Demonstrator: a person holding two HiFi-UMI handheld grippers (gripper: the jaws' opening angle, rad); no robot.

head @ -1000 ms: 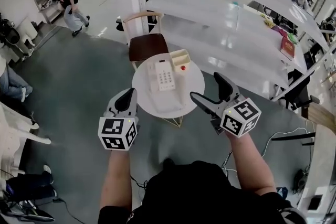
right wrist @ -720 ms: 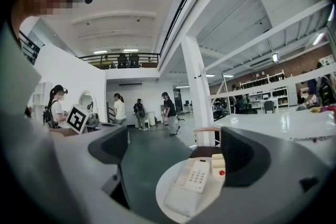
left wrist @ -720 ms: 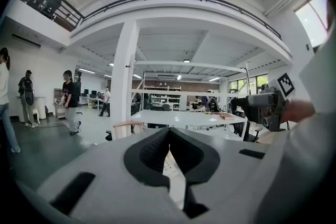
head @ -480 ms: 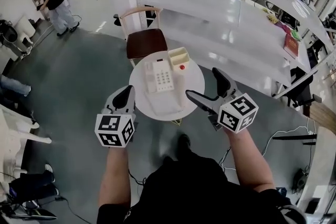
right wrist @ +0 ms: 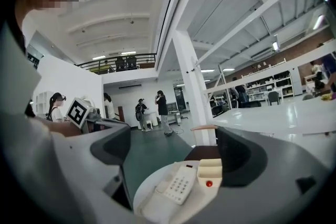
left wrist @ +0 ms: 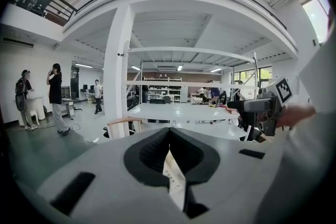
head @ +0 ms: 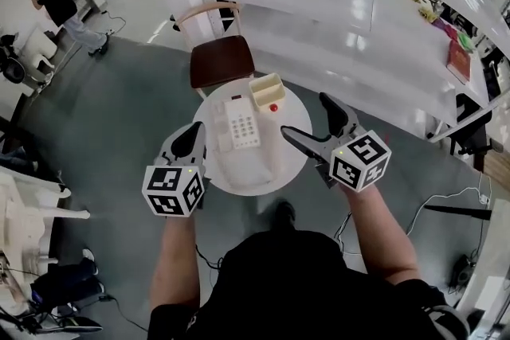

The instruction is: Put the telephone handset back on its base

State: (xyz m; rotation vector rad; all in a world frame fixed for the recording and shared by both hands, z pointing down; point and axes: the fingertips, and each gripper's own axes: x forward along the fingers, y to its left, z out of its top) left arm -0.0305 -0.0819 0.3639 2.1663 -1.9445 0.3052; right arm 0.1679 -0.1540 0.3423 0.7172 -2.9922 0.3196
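A white telephone (head: 241, 123) with a keypad sits on a small round white table (head: 291, 151). Its handset (head: 224, 126) lies along the phone's left side; whether it is seated in the cradle I cannot tell. My left gripper (head: 192, 138) hovers at the table's left edge, jaws together and empty; through their thin slit the left gripper view shows a strip of the phone (left wrist: 173, 176). My right gripper (head: 307, 117) hangs over the table's right edge, jaws wide and closing slightly, with nothing between them. The right gripper view frames the phone (right wrist: 181, 183) between its jaws.
A cream box with a red button (head: 268, 91) stands behind the phone. A flat white sheet (head: 249, 163) lies in front of it. A wooden chair (head: 221, 56) stands beyond the table, then long white benches (head: 319, 4). People stand far off at the left (head: 56, 0).
The table and phone have come closer under both grippers. The left gripper now reaches the table's left rim, the right one its right rim. Neither has taken hold of anything.
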